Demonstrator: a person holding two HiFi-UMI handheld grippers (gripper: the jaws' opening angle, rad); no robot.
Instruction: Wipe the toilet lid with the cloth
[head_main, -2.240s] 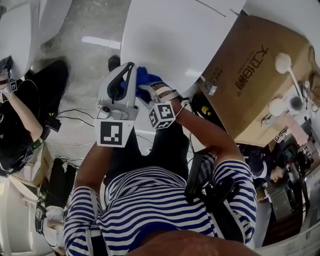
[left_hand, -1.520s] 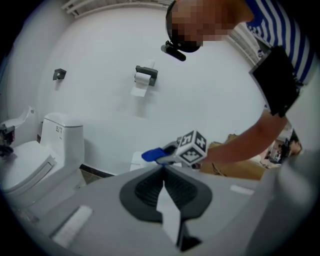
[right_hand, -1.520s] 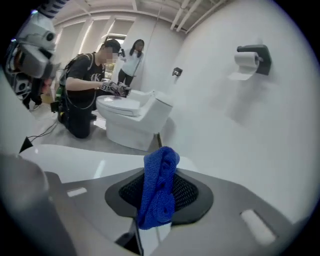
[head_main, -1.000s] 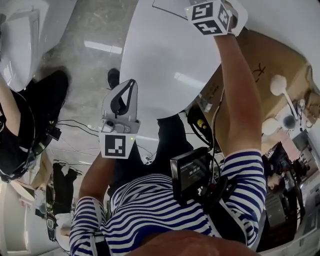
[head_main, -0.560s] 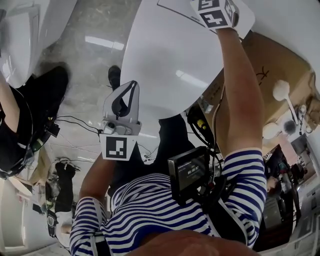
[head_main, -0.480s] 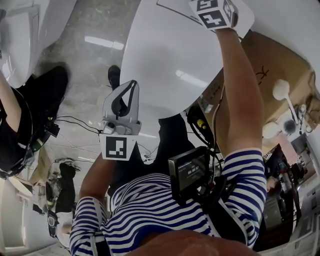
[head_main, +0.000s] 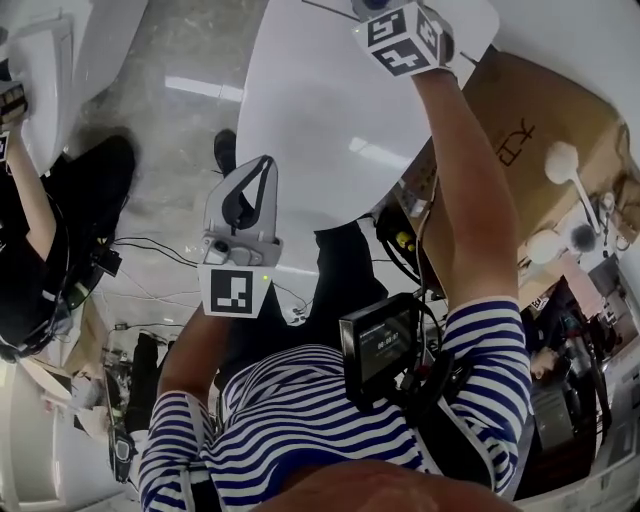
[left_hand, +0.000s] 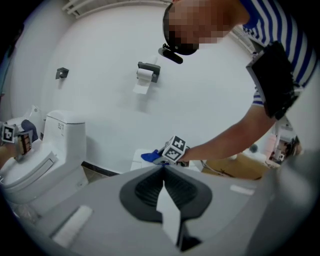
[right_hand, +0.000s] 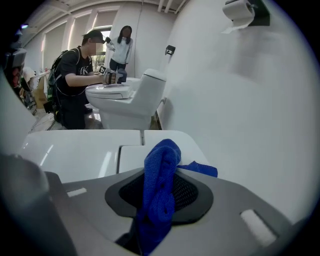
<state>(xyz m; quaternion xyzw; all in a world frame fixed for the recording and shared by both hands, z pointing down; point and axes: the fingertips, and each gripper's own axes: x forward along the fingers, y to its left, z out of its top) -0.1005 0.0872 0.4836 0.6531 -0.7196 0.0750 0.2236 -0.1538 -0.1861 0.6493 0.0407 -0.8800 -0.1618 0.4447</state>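
Right hand-held gripper clamps blue cloth at far end of toilet lid; left hand-held gripper hovers near, jaws together, empty.

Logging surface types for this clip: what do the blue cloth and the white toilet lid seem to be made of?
The blue cloth looks like microfibre or terry. It is matte, with a fuzzy looped nap and soft folds. The toilet lid looks like glossy moulded plastic, though glazed ceramic cannot be ruled out. It is smooth and white with sharp light reflections.

Left gripper jaws together, blue cloth beyond
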